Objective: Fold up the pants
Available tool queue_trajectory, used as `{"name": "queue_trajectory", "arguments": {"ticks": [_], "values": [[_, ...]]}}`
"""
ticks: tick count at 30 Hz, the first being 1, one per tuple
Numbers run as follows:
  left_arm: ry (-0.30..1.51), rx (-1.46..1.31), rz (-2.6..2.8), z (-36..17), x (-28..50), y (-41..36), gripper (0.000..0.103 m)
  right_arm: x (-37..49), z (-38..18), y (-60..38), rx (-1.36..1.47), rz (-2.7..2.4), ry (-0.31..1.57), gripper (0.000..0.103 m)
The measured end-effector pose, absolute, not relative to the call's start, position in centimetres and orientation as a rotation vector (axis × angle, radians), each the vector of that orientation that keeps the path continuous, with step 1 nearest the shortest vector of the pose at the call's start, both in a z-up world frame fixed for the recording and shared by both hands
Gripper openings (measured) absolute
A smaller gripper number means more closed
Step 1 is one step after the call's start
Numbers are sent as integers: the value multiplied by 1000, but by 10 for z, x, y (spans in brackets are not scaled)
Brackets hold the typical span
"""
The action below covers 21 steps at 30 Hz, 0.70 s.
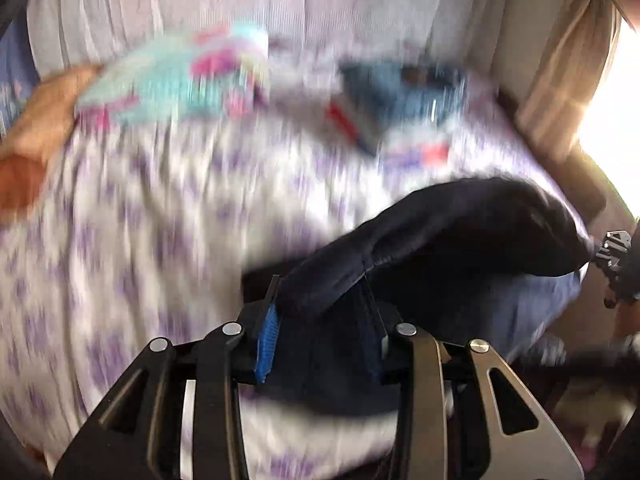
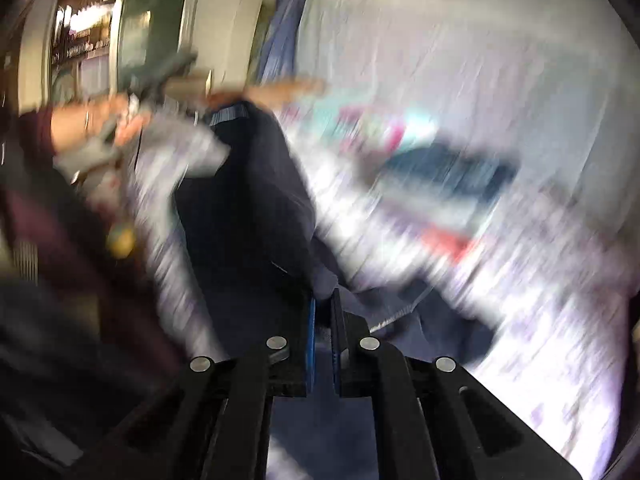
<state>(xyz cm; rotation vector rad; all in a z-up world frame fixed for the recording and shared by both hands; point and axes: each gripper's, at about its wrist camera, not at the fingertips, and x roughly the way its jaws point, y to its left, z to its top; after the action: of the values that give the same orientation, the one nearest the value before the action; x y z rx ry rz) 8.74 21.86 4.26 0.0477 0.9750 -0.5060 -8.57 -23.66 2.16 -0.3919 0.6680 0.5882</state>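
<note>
Left edge: an orange-tan pillow (image 1: 36, 120) lies at the bed's left side, in the left wrist view; detail is blurred.
Bed sheet: one white sheet with purple print (image 1: 132, 232) covers the bed; a broad bare stretch of it runs from the left edge to the middle.
Folded clothes: two stacks lie toward the far side of the sheet, a turquoise and pink one (image 1: 176, 80) on the left and a blue denim one (image 1: 404, 92) to its right, apart from each other; a red and white item sits just in front of the denim one, too blurred to name.
Pants: one dark navy pair (image 1: 452, 232) hangs bunched above the sheet's near right part, stretched between the two claws.
Left claw: the left claw (image 1: 320, 320) has its fingers clamped on a fold of the pants; cloth fills the gap.
Right claw: the right claw (image 2: 325, 320) has its blue-padded fingers nearly together, pinching a thin edge of the pants (image 2: 256, 200).
Right edge: a beige curtain (image 1: 560, 92) and a bright window border the bed on the right.
Count: two claws, one pair of pants, two stacks, one pillow.
</note>
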Motion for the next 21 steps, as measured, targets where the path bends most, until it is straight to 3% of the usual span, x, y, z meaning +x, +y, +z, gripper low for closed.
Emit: {"name": "queue_trajectory", "arguments": {"ticks": [4, 7, 9, 10, 11, 12, 13, 15, 18, 21], "values": [[1163, 72, -473, -11, 74, 237, 34, -102, -55, -224, -416, 546, 837, 6], [1190, 68, -469, -17, 66, 247, 35, -106, -57, -226, -393, 523, 831, 7], [1159, 38, -486, -5, 59, 254, 47, -109, -51, -229, -379, 509, 827, 11], [1129, 8, -502, 5, 55, 257, 52, -111, -49, -228, -383, 505, 824, 21], [1110, -15, -507, 13, 52, 258, 66, -114, -47, -227, -380, 497, 824, 33], [1079, -70, -508, 22, 50, 261, 79, -115, -42, -230, -363, 466, 816, 66], [1066, -113, -502, 24, 50, 261, 85, -116, -36, -236, -324, 440, 787, 77], [1102, -208, -481, 19, 58, 258, 90, -114, -21, -254, -170, 407, 780, 77], [1204, -311, -475, -7, 72, 243, 90, -111, -14, -282, 64, 311, 826, 92], [1340, -326, -427, -43, 86, 216, 89, -110, -23, -284, 144, 286, 865, 92]]}}
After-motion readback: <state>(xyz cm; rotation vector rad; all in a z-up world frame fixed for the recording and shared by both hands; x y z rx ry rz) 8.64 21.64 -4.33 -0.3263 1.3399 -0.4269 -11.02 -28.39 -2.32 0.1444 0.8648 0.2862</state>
